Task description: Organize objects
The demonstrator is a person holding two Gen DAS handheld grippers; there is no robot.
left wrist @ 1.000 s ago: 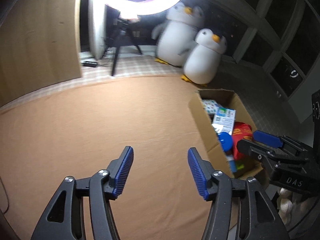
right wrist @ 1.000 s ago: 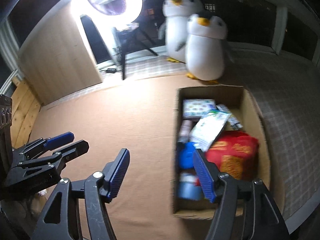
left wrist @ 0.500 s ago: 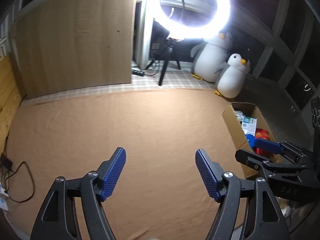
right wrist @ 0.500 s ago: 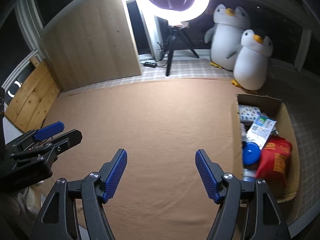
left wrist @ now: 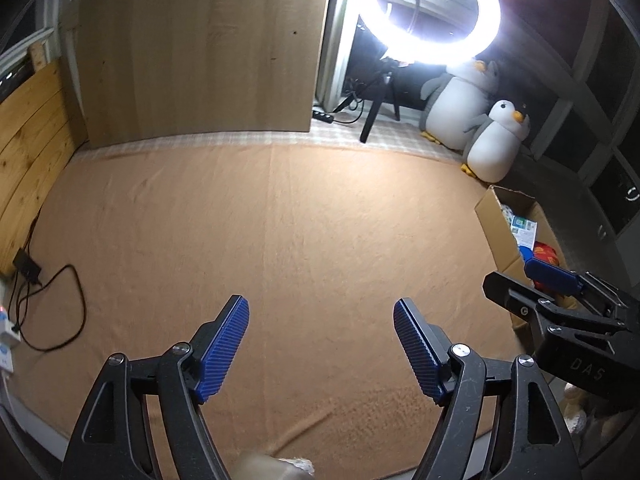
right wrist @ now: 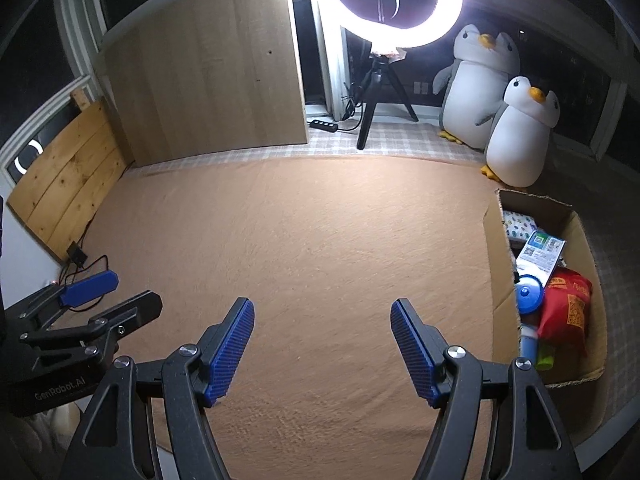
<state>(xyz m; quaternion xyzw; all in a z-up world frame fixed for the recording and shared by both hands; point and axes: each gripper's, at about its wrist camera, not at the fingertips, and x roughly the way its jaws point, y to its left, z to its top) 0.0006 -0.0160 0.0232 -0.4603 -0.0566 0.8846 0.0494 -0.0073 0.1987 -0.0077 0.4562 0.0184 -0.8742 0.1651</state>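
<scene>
While the left gripper (left wrist: 321,312) hangs over the brown blanket (left wrist: 280,232), its blue fingers (left wrist: 224,350) have just been opening and now stand wide with nothing between them. Far to the right sits the cardboard box (left wrist: 498,226). The right gripper (left wrist: 532,276) shows beside it.

From the right wrist, the right gripper (right wrist: 322,314) is wide apart and holds nothing. The box (right wrist: 498,264) sits to its right, full of things: a red bag (right wrist: 566,304), a blue lid (right wrist: 529,293), a white packet (right wrist: 540,249).
</scene>
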